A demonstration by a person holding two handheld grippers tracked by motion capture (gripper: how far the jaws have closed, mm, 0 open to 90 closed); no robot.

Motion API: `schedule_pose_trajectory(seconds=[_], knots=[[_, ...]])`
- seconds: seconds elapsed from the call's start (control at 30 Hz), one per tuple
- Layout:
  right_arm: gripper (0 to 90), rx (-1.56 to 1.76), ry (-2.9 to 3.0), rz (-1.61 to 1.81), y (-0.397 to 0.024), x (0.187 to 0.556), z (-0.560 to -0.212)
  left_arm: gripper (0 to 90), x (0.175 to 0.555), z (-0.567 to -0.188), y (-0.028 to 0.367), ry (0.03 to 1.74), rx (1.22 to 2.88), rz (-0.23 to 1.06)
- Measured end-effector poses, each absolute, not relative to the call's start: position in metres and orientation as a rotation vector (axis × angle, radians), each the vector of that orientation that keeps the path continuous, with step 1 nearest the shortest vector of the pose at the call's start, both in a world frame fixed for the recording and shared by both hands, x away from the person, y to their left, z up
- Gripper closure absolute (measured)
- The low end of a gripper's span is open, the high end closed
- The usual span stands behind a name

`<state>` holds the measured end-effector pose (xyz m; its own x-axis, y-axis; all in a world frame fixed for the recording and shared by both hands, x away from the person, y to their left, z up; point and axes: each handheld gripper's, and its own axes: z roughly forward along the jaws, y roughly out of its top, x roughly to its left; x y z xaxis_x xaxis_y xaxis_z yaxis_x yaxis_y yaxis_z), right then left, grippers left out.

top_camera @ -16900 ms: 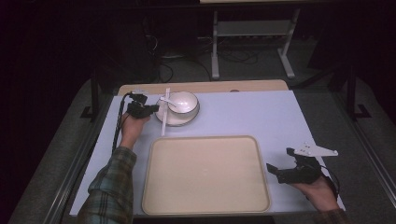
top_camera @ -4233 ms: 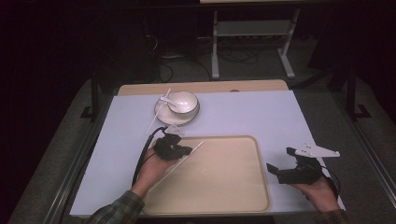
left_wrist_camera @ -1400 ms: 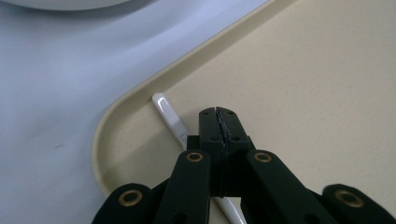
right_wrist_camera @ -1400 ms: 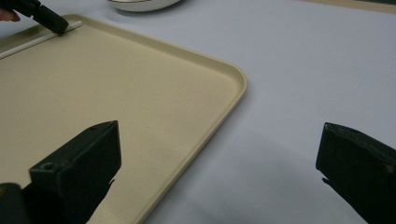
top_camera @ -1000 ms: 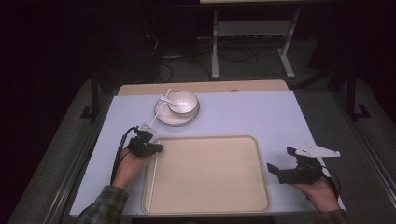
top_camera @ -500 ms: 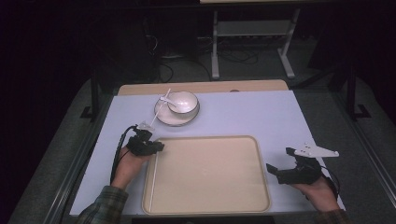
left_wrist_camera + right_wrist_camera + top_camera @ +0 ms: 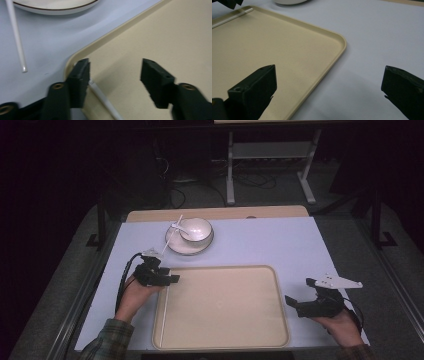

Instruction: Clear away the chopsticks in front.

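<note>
A beige tray [image 7: 225, 310] lies in the middle of the lilac table mat. A white chopstick [image 7: 163, 317] rests inside it along its left edge. My left gripper [image 7: 169, 278] hovers at the tray's far left corner. Its jaws have just been opening, and in the left gripper view [image 7: 115, 72] the chopstick [image 7: 102, 98] lies loose beside the left pad. A second chopstick [image 7: 170, 237] leans on the plate [image 7: 192, 249] behind the tray, which carries a white bowl [image 7: 197, 227]. My right gripper [image 7: 299, 304] stands open and holds nothing at the tray's right edge [image 7: 337, 53].
A white spoon [image 7: 178, 226] sits in the bowl. The second chopstick's tip [image 7: 23, 67] touches the mat just left of the tray corner. Bare mat stretches right of the tray [image 7: 374, 37]. A metal stand [image 7: 270, 157] rises behind the table.
The left jaws have opened and let go of the chopstick, which now lies in the tray along its left edge. The right hand has stayed put.
</note>
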<state>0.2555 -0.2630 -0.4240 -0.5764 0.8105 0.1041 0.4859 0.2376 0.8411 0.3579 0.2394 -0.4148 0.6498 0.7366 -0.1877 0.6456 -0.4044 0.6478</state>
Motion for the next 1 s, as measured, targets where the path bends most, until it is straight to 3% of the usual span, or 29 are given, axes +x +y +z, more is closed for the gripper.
schedule_pose_trajectory(seconds=[0.2, 1.0], knots=[[0.0, 1.198, 2.161, 1.269, -0.263, 0.256, -0.424, 13.0, 0.358, -0.407, 0.241, 1.051, 2.153, 0.175], [0.0, 1.207, 2.157, 1.265, -0.264, 0.256, -0.425, 11.0, 0.411, -0.387, 0.260, 1.102, 2.165, 0.251]])
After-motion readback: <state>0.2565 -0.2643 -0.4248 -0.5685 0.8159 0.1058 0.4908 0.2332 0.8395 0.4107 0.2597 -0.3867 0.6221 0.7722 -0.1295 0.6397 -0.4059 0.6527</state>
